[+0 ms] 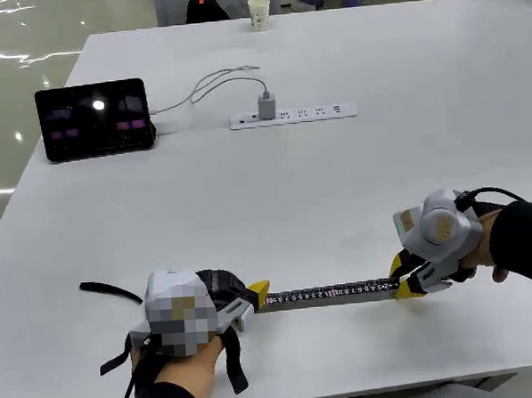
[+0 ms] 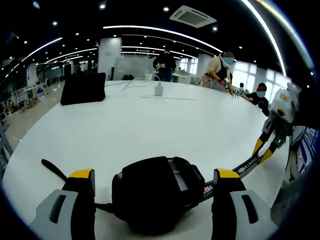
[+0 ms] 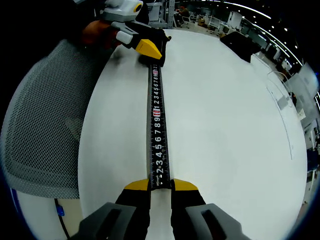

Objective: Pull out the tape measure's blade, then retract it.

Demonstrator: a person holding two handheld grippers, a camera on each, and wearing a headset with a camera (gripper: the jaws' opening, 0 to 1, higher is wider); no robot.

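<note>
The black tape measure case point(image 1: 219, 289) rests on the white table point(image 1: 337, 186) at the front left, with my left gripper point(image 1: 245, 305) shut around it. In the left gripper view the case point(image 2: 155, 192) sits between the yellow-tipped jaws of the left gripper point(image 2: 155, 176). The blade point(image 1: 329, 294) lies drawn out to the right, flat along the table. My right gripper point(image 1: 408, 281) is shut on the blade's end. In the right gripper view the numbered blade point(image 3: 156, 120) runs from my right gripper point(image 3: 160, 185) up to the case point(image 3: 156, 44).
A dark tablet point(image 1: 94, 119) stands at the back left, with a white power strip point(image 1: 293, 115) and a plugged-in charger point(image 1: 266, 104) beside it. A paper cup point(image 1: 259, 12) stands at the far edge. A black strap point(image 1: 110, 290) trails left of the case. A mesh chair point(image 3: 45, 125) is near the front edge.
</note>
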